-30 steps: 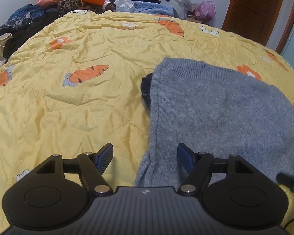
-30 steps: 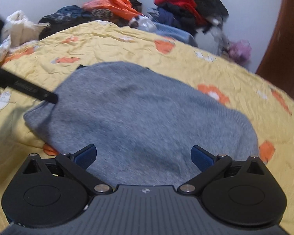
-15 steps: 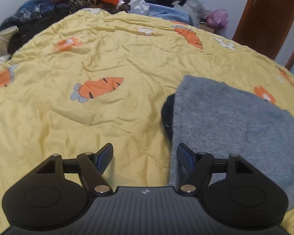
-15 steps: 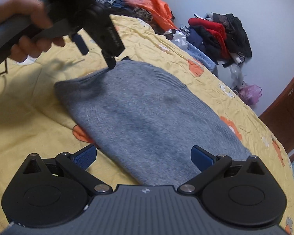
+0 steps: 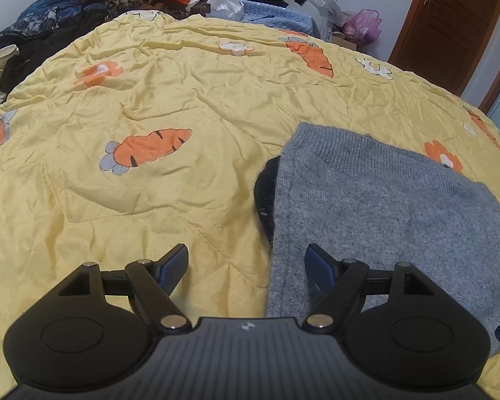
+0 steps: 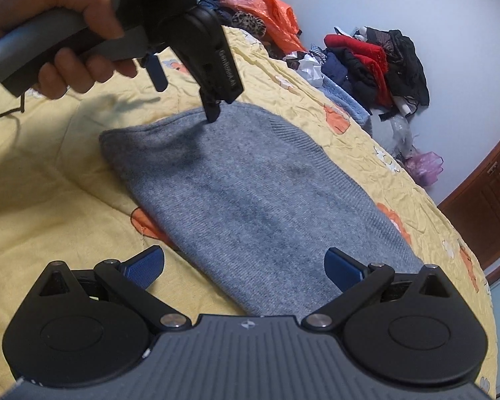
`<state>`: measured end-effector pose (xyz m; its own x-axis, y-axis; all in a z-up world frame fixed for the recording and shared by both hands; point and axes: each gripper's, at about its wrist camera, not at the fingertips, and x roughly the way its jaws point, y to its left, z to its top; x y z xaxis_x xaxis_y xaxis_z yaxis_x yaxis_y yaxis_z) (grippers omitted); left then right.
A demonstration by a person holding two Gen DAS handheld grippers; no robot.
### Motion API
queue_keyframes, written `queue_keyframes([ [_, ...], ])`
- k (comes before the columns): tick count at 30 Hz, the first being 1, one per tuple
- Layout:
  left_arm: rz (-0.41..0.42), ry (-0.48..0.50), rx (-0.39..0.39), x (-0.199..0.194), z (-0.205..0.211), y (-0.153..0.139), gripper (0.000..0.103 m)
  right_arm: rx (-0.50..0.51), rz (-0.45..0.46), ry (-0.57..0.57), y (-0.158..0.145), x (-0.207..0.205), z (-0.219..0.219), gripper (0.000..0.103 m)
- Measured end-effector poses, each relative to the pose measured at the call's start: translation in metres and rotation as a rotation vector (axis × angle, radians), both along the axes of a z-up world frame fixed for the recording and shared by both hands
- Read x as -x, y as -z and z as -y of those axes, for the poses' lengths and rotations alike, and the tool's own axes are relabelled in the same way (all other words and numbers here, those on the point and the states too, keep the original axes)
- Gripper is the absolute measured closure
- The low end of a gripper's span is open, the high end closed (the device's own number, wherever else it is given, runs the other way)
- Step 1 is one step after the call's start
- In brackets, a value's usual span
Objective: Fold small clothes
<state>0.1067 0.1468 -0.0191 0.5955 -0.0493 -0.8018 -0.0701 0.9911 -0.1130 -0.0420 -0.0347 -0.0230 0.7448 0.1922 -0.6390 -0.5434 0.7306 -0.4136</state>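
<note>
1. The grey knit garment (image 6: 250, 200) lies flat, apparently already folded over, on the yellow carrot-print quilt (image 5: 150, 183) of the bed.
2. The left hand-held gripper (image 5: 246, 266) hangs spread wide over the garment's left edge, holding nothing.
3. The right hand-held gripper (image 6: 243, 266) gapes, empty, at the garment's near end.
4. Judged step: between folds; next, pinch an edge and carry it across.
5. No containers show.

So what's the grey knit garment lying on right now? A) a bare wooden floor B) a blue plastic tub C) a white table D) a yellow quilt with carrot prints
D: the grey knit garment lies flat on the yellow quilt, whose orange carrot print shows beside it in the left wrist view; both the left gripper and the right gripper are open above it.
</note>
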Motion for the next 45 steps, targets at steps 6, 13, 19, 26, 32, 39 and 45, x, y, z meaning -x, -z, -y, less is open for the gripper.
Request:
queue_keyframes([
  [6, -0.009, 0.011, 0.012, -0.004, -0.001, 0.001, 0.025, 0.022, 0.002, -0.004, 0.005, 0.002, -0.006, 0.001],
  [13, -0.082, 0.073, 0.329, -0.026, -0.028, 0.015, 0.025, 0.114, 0.074, -0.012, 0.018, 0.004, -0.022, 0.001],
  [19, -0.127, 0.111, 0.548, -0.056, -0.037, 0.033, 0.025, 0.192, 0.198, -0.019, 0.029, 0.0, -0.049, 0.002],
  [26, -0.109, 0.162, 0.705, -0.094, -0.039, 0.048, 0.025, 0.22, 0.286, -0.066, 0.037, -0.015, -0.085, 0.018],
  [32, -0.08, 0.183, 0.644, -0.112, -0.027, 0.047, 0.043, 0.189, 0.247, -0.093, 0.042, -0.029, -0.101, 0.065],
  [39, -0.108, 0.133, 0.458, -0.122, -0.01, 0.04, 0.094, 0.152, 0.272, -0.14, 0.04, -0.019, -0.095, 0.088],
  [45, -0.026, 0.113, 0.292, -0.104, 0.019, -0.003, 0.095, 0.078, 0.356, -0.124, 0.017, -0.003, -0.07, 0.089],
])
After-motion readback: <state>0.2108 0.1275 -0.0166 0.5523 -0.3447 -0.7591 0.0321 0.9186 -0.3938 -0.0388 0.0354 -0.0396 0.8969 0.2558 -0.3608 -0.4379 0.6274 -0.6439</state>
